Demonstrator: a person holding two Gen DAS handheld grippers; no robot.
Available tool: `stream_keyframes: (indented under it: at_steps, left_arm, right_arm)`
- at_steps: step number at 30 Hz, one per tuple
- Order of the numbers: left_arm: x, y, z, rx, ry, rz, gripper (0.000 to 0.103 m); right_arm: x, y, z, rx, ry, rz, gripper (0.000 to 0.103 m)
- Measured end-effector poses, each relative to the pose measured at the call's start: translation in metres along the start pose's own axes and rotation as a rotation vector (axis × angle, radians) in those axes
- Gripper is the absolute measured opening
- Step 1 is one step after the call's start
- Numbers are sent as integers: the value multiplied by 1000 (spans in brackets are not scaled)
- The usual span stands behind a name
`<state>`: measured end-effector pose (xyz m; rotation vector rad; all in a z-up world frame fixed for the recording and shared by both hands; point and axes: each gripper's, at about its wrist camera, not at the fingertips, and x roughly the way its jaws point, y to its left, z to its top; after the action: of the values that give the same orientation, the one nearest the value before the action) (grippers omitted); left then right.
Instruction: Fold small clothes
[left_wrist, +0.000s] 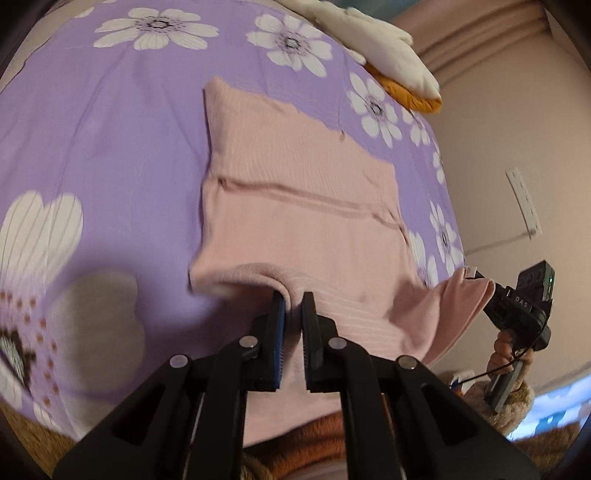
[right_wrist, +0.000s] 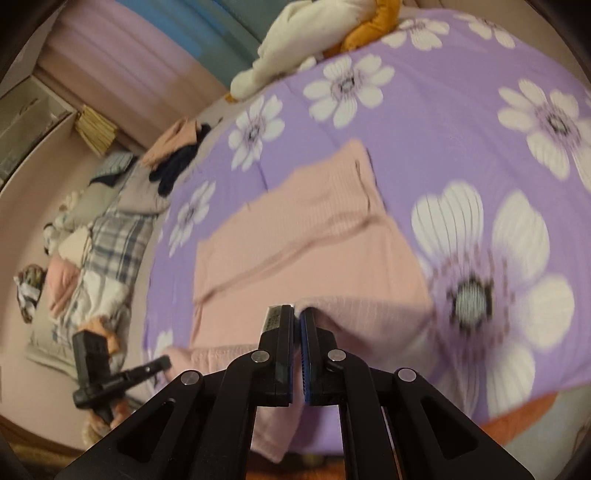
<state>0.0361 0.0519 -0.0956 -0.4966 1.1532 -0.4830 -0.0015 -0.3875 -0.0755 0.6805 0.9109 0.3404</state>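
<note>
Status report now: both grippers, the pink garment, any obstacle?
Left gripper and right gripper shut on pink garment. Near edge lifted off bedspread. No obstacle.

Purple flowered bedspread (left_wrist: 110, 140) bears pink garment (left_wrist: 295, 192); seemingly cream cushion (left_wrist: 388, 48) beyond.

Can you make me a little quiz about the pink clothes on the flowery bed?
1. True or false: both the left tongs and the right tongs are pinching the near edge of the pink garment.
2. What pattern is on the purple bedsheet? A) stripes B) white flowers C) stars
3. Fill in: the cream and orange cushion lies at the ____ end of the bed, away from the tongs.

Key: 1 true; 2 B; 3 far.
</note>
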Motion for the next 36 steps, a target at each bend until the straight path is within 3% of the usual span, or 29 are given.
stream_keyframes:
  at_steps: [6,10,13,15,17,19,25,28,31,33,36]
  left_arm:
    - [36,16,38,-31,21,80,8]
    - [61,29,49,-53,62,122,11]
    - [60,35,46,-86,64,96,11]
    - [52,33,40,-81,73,71,23]
    - [42,31,29,-79,89,20,43]
    - [36,30,18,-78,104,-2,52]
    - [31,34,-23,-120,178,-41,53]
    - [32,34,-39,-135,171,-70,48]
    - [35,32,-42,-155,170,-80,3]
    - [40,31,-38,-193,169,-134,5]
    - [35,18,-26,-132,120,-102,5]
  right_arm:
    - [41,-32,28,104,-35,-99,5]
    - [75,-54,32,142,19,-210,5]
    - [94,-64,24,160,58,-243,5]
    - [92,-67,20,170,42,-229,5]
    - [89,-69,19,182,39,-215,5]
    - [88,-72,18,187,39,-207,5]
    - [90,-66,17,139,19,-246,5]
    - [94,-63,19,126,11,-262,5]
    - [95,-64,20,130,10,-259,5]
    - [94,-64,20,134,12,-257,5]
    - [91,-58,22,128,-7,-274,5]
